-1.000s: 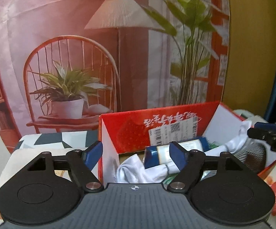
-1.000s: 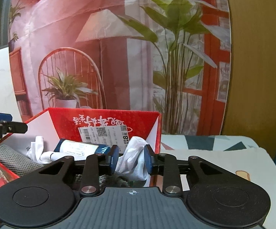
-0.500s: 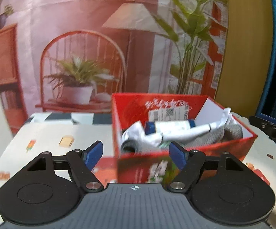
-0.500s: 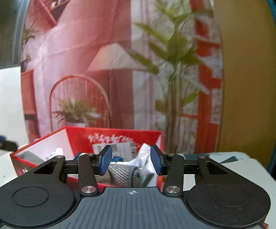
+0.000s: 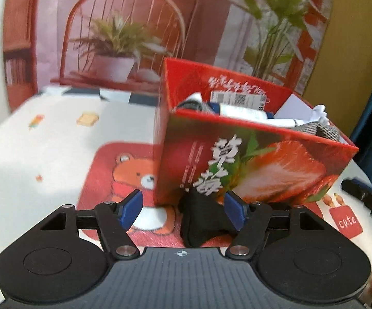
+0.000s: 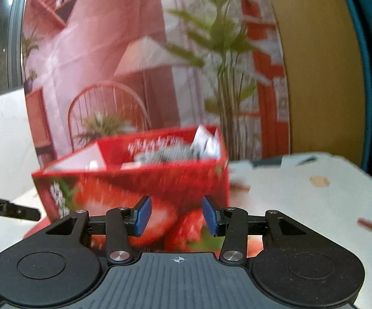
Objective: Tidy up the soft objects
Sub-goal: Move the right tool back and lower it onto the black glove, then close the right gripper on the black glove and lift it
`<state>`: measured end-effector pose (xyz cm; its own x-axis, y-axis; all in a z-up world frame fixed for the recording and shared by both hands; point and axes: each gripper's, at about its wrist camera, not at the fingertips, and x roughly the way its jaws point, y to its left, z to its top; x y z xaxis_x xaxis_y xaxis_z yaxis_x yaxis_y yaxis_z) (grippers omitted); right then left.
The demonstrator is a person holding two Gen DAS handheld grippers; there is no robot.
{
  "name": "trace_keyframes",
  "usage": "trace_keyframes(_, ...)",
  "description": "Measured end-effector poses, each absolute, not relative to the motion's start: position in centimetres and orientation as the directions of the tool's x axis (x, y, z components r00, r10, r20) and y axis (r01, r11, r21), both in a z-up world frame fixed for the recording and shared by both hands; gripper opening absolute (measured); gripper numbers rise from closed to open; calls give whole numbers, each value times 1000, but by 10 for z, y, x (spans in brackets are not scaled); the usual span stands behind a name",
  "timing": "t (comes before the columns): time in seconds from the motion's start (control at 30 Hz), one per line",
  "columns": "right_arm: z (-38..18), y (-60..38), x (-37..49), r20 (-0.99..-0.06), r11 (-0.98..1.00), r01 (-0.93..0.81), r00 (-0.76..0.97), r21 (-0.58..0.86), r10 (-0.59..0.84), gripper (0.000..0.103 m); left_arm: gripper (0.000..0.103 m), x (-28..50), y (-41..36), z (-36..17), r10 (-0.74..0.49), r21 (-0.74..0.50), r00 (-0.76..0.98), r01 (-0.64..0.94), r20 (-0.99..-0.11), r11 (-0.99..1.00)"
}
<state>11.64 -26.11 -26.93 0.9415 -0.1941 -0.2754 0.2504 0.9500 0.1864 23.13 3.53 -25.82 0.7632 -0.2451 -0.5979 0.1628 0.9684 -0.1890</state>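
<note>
Both grippers have drawn back from the red strawberry box (image 5: 250, 159): a second ago each hung over its open top among the white and grey socks (image 5: 312, 128), and now each looks at its front wall from lower down and farther off. The left gripper (image 5: 183, 209) stands wide open, holding nothing, with a black soft item (image 5: 201, 219) lying on the bear-print cloth (image 5: 124, 175) between its fingers, against the box's foot. The right gripper (image 6: 176, 216) is likewise parted and empty, so the black piece seems the next thing to box.
</note>
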Motion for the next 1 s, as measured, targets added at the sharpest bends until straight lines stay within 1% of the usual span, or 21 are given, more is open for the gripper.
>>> trace_keyframes(0.07, -276, -257, 123, -310, 952, 235, 936, 195, -167, 41, 72, 235, 35, -268, -253, -222, 756, 145, -603, 964)
trace_keyframes(0.2, -289, -250, 142, -405, 958, 201, 908, 203, -105, 42, 72, 237, 23, -283, -234, -190, 762, 148, -603, 971)
trace_keyframes(0.3, -297, -243, 154, -456, 963, 190, 886, 190, -85, 42, 72, 237, 22, -290, -258, -228, 760, 148, -596, 962)
trace_keyframes(0.37, -300, -239, 159, -468, 965, 191, 879, 177, -88, 43, 72, 238, 21, -292, -252, -220, 774, 149, -581, 964)
trace_keyframes(0.43, -304, -240, 162, -478, 962, 194, 874, 192, -81, 47, 72, 238, 19, -293, -247, -208, 783, 153, -571, 966)
trace_keyframes(0.5, -307, -240, 167, -497, 962, 200, 864, 187, -83, 49, 72, 240, 19, -295, -249, -212, 781, 153, -572, 965)
trace_keyframes(0.57, -308, -238, 170, -509, 964, 196, 857, 178, -80, 49, 70, 241, 18, -297, -262, -224, 782, 160, -565, 961)
trace_keyframes(0.63, -309, -236, 173, -519, 970, 186, 851, 158, -79, 49, 62, 241, 18, -300, -275, -226, 780, 176, -561, 958)
trace_keyframes(0.73, -311, -231, 177, -537, 979, 161, 841, 128, -68, 49, 61, 239, 16, -305, -275, -224, 784, 177, -557, 958)
trace_keyframes(0.83, -312, -225, 181, -548, 985, 139, 835, 104, -60, 49, 60, 240, 20, -311, -291, -260, 777, 169, -559, 951)
trace_keyframes(0.9, -312, -223, 182, -549, 987, 130, 834, 97, -56, 49, 60, 241, 23, -313, -301, -281, 773, 165, -558, 945)
trace_keyframes(1.0, -314, -223, 182, -551, 987, 125, 833, 101, -49, 49, 60, 242, 22, -315, -301, -275, 774, 169, -557, 946)
